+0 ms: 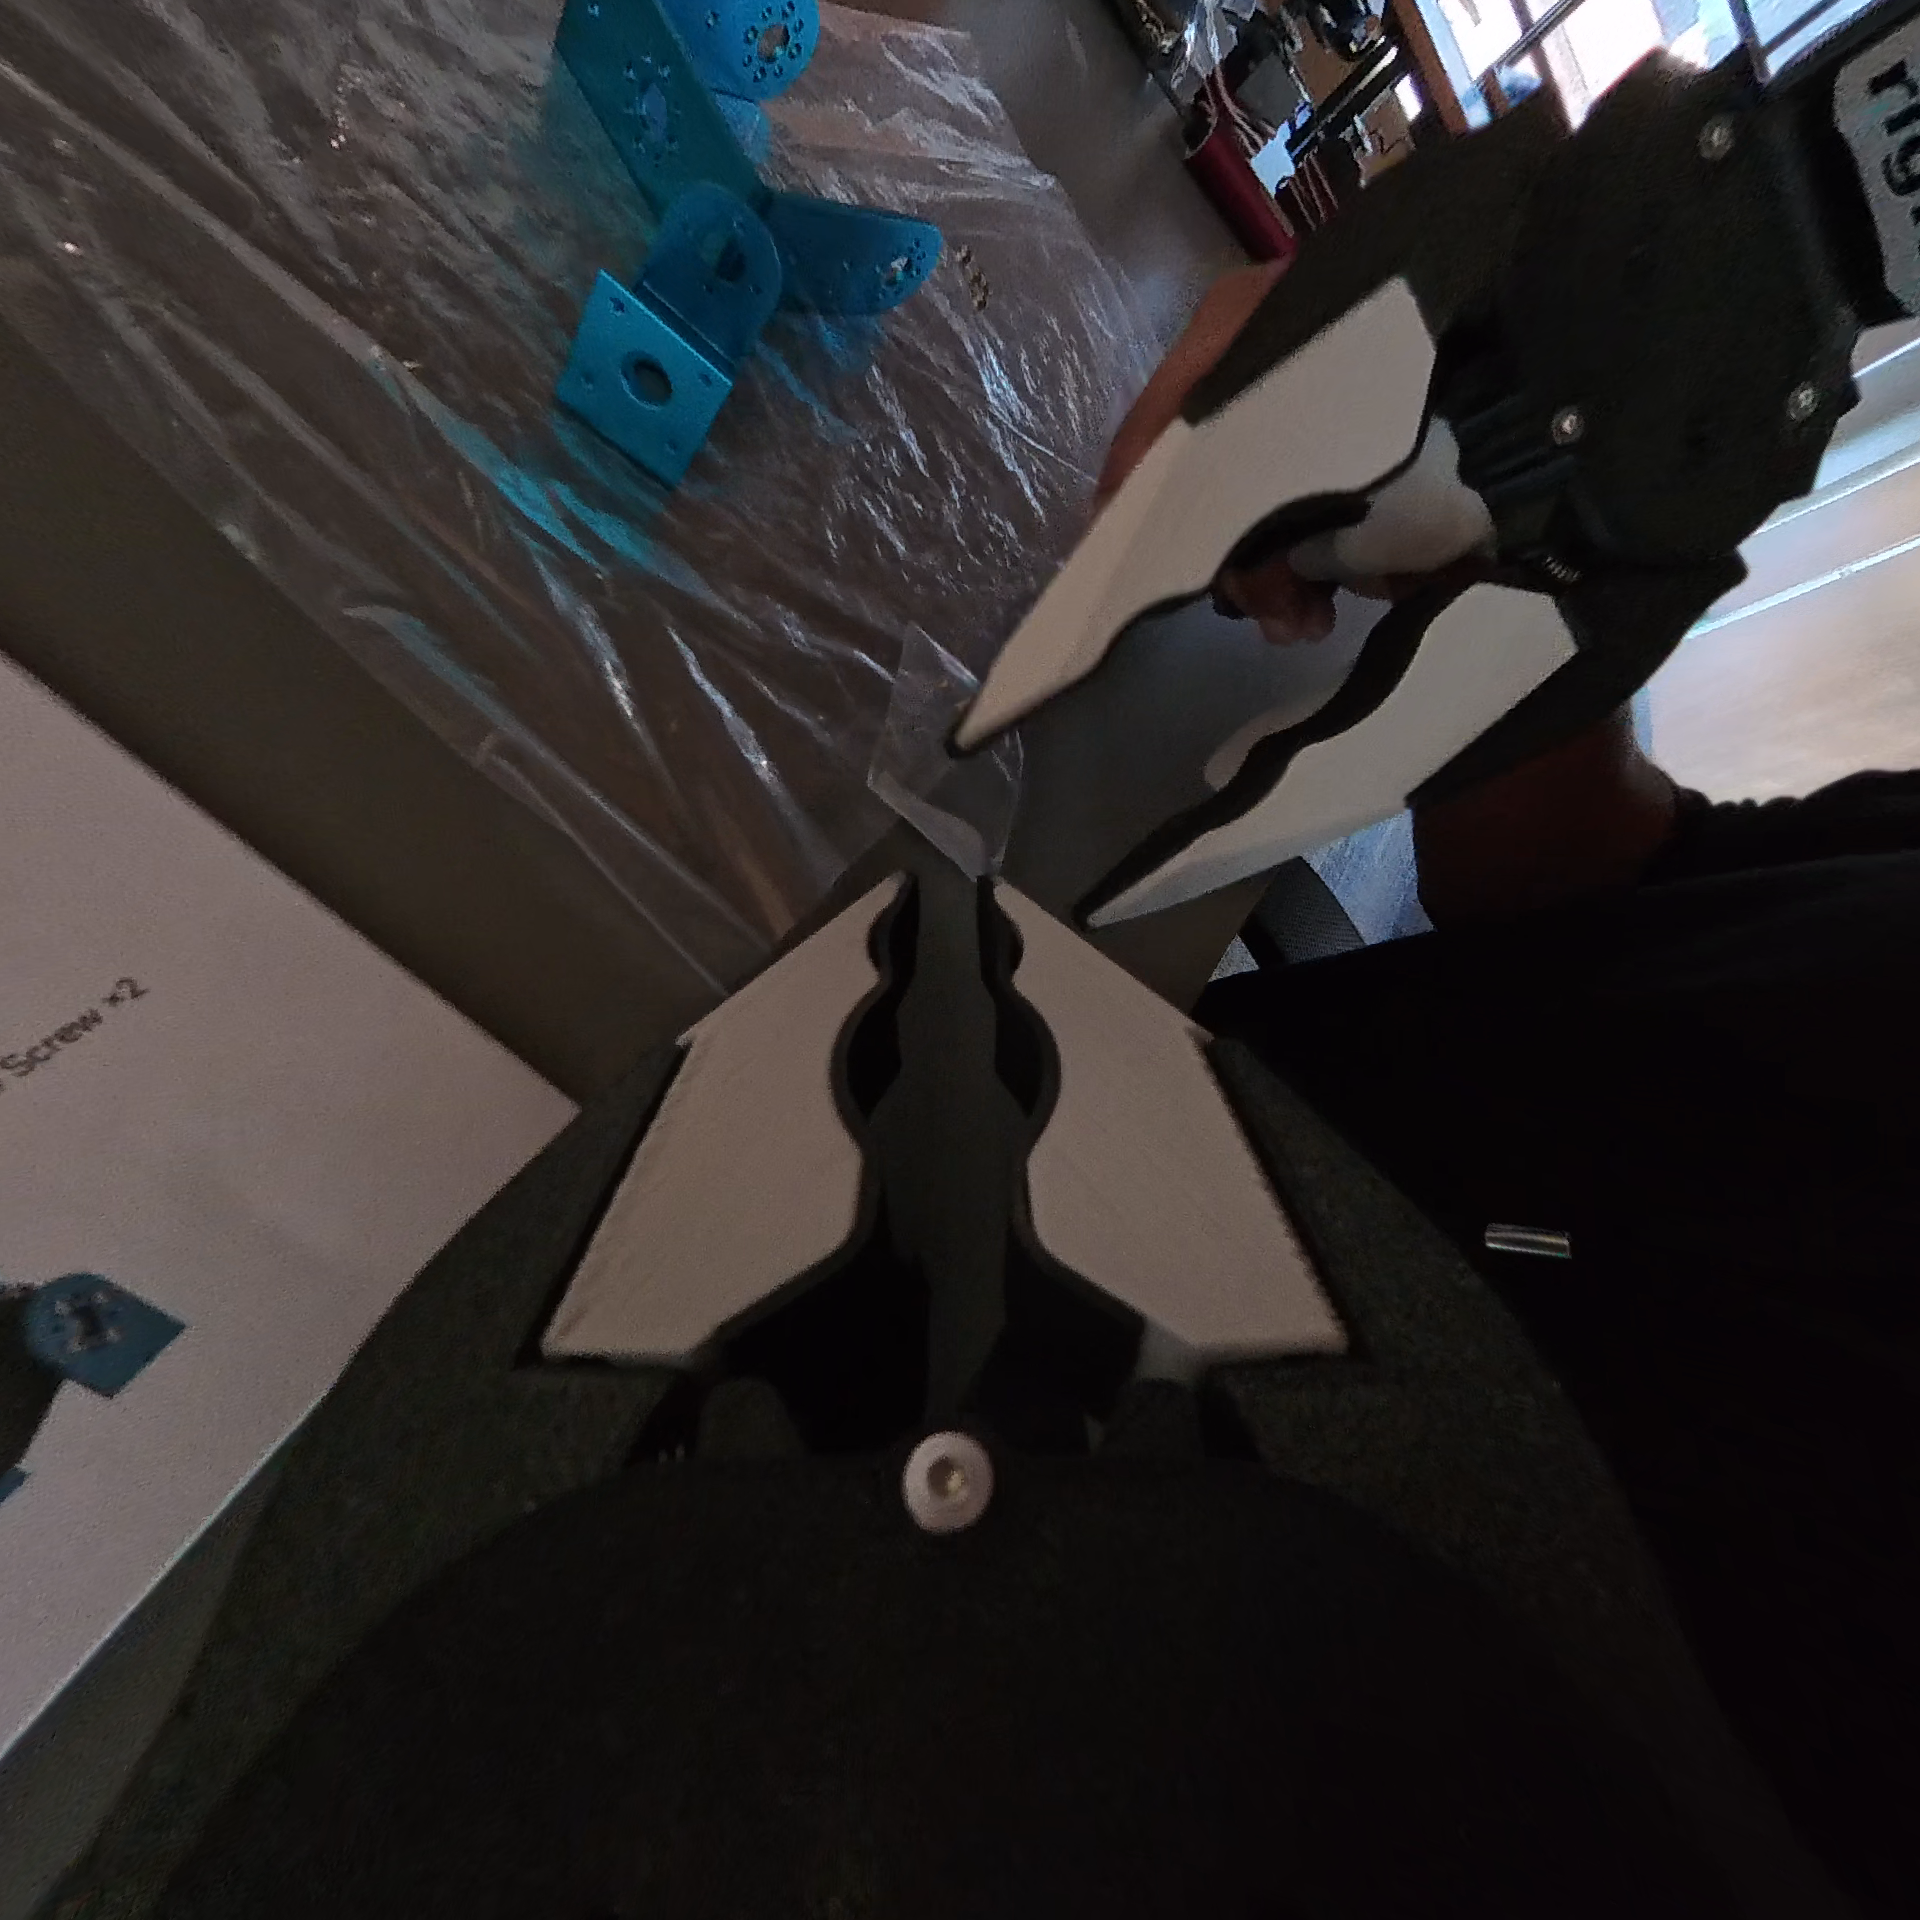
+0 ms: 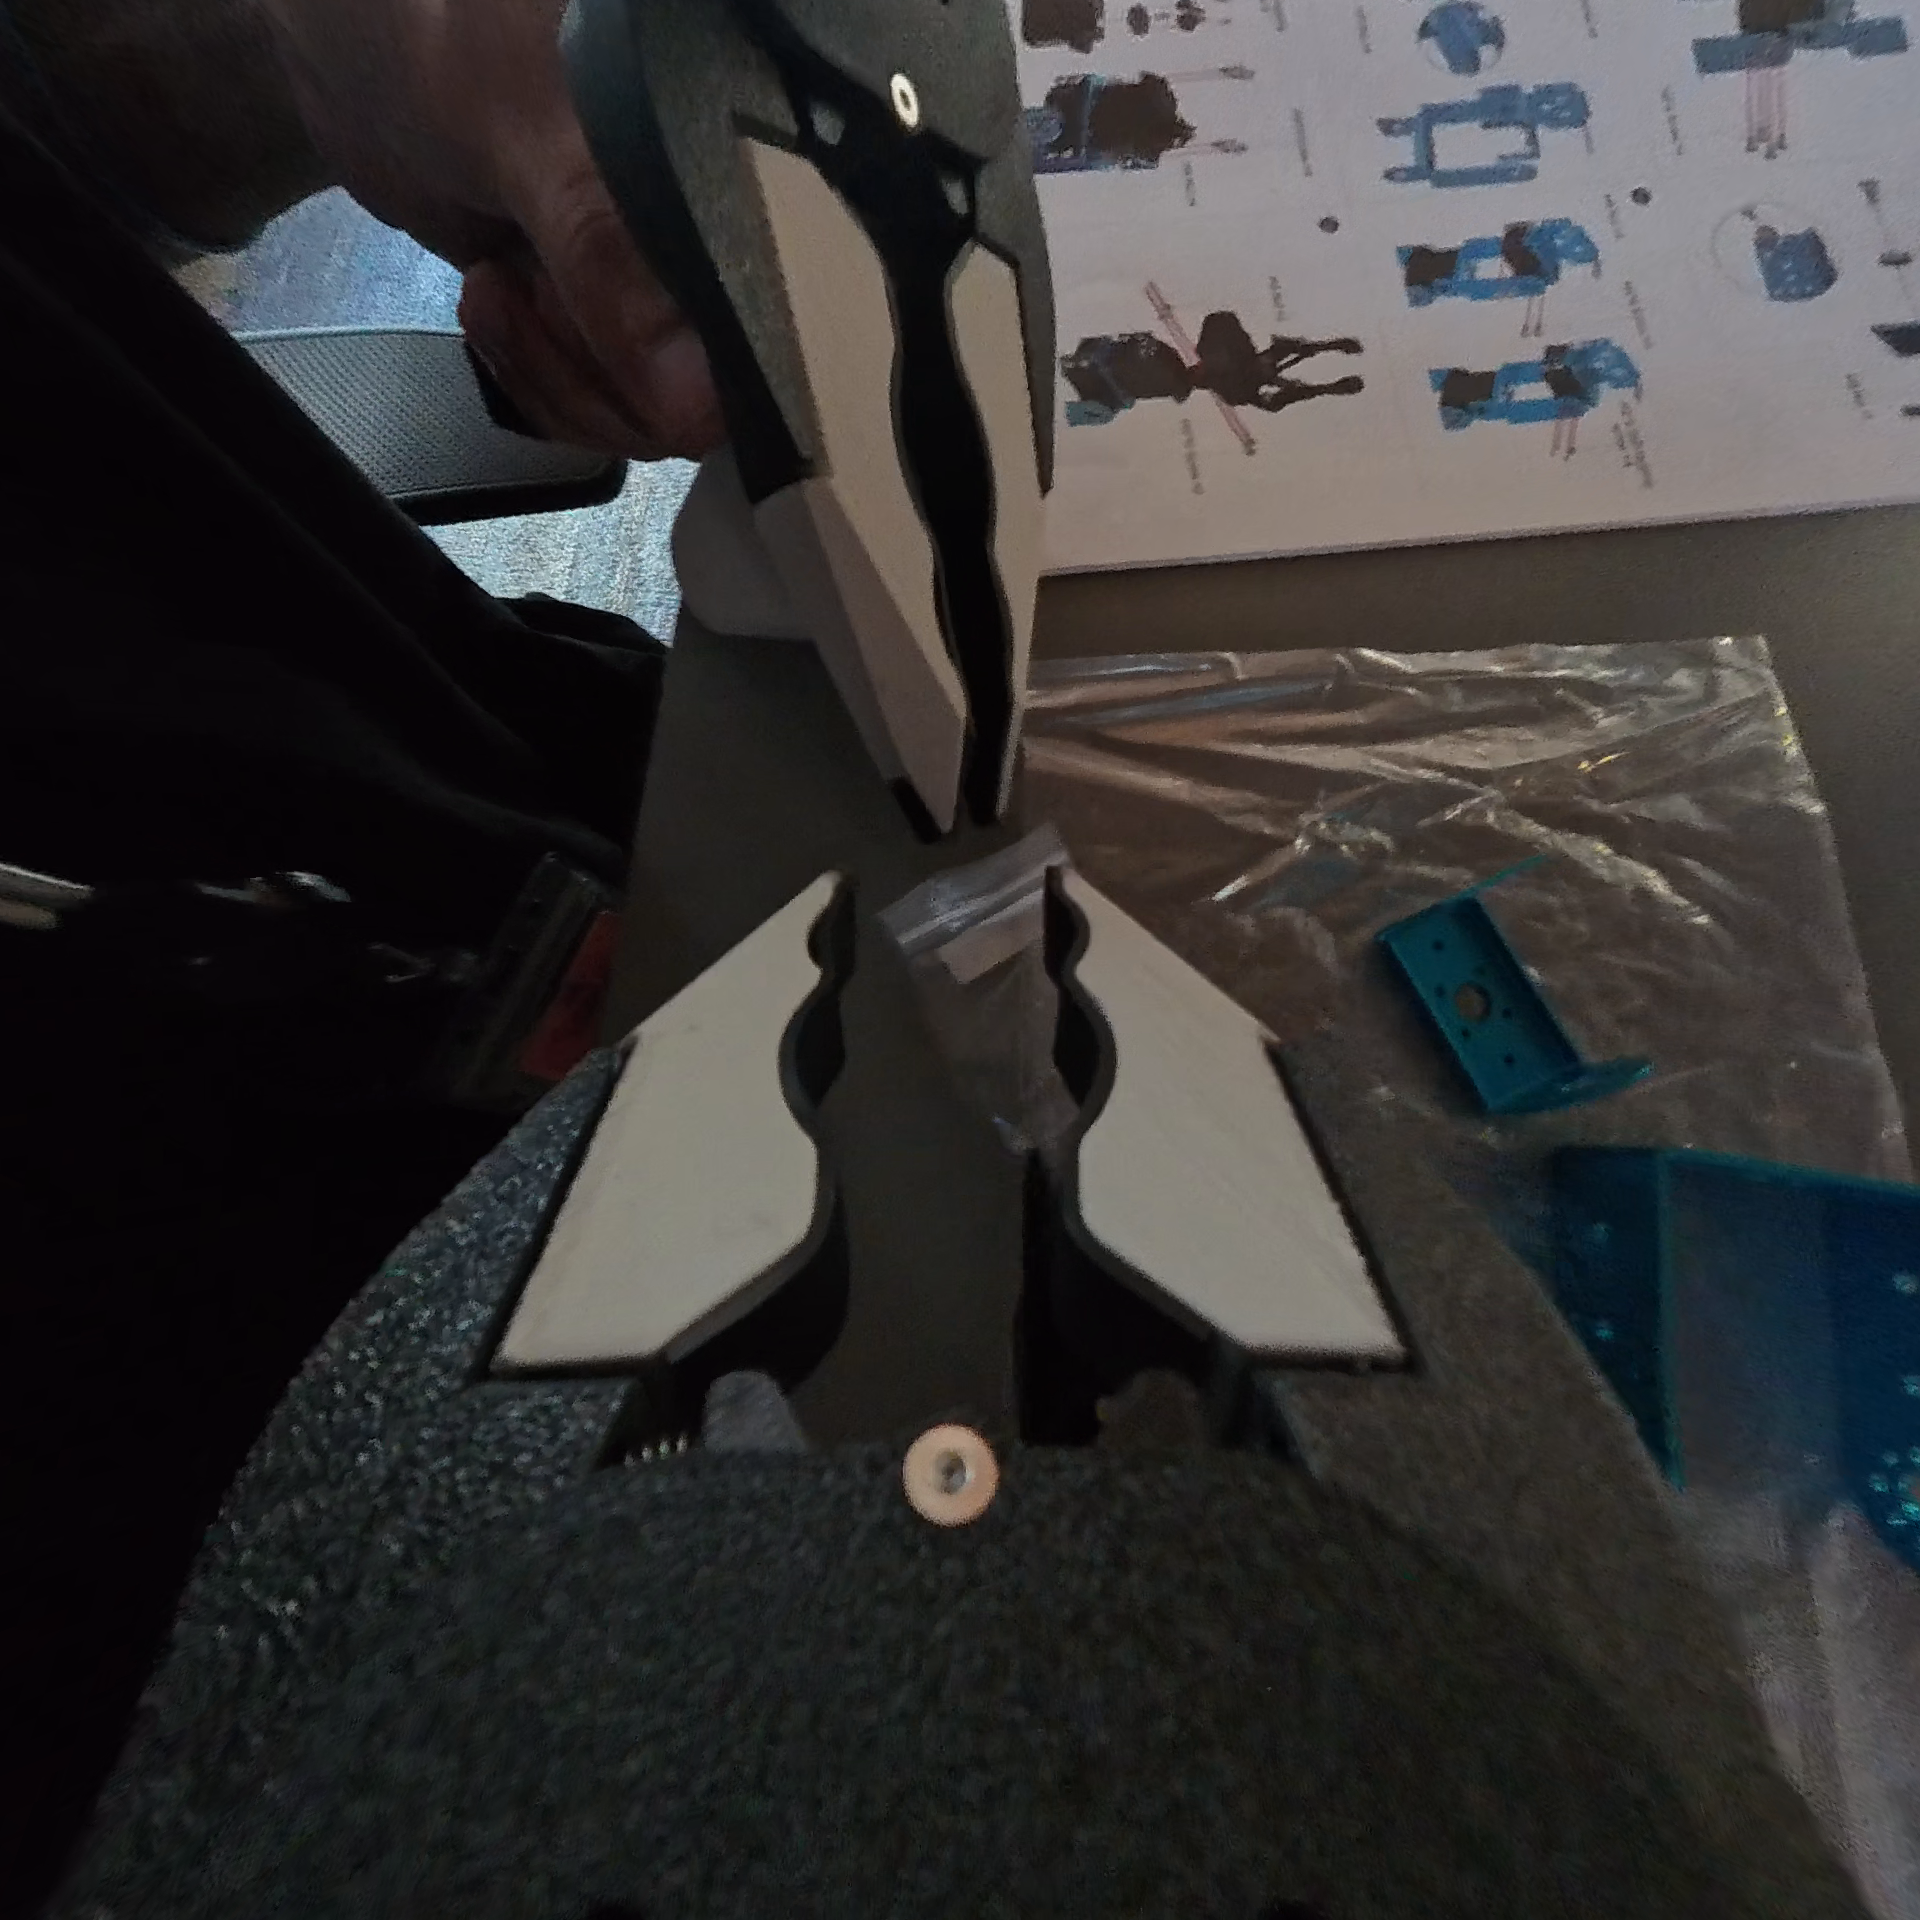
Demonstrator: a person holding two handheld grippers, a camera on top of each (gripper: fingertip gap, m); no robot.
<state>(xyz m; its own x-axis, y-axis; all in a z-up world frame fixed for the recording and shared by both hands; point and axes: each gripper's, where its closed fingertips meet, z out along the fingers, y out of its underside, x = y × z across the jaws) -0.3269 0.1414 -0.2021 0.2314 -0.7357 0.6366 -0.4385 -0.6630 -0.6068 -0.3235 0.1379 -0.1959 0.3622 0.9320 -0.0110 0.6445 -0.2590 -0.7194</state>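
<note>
My left gripper (image 1: 945, 888) is shut on the edge of a small clear plastic bag (image 1: 940, 769) and holds it up above the dark table (image 1: 312, 727). In the right wrist view the left gripper (image 2: 956, 826) comes down from above with the small bag (image 2: 971, 920) hanging at its tips. My right gripper (image 2: 948, 883) is open, with the bag between its fingers, close to the right-hand finger (image 2: 1070, 935). In the left wrist view the right gripper (image 1: 1029, 826) is at the upper right, open, with one fingertip (image 1: 971, 732) against the bag.
Blue metal brackets (image 1: 644, 384) (image 2: 1496, 997) lie on a large crumpled clear plastic bag (image 2: 1403, 769). A white printed sheet with part pictures (image 2: 1455, 312) lies beyond it. A hand (image 2: 582, 312) and dark clothing are at the table's near edge. Left and right tips are no more than a few centimetres apart.
</note>
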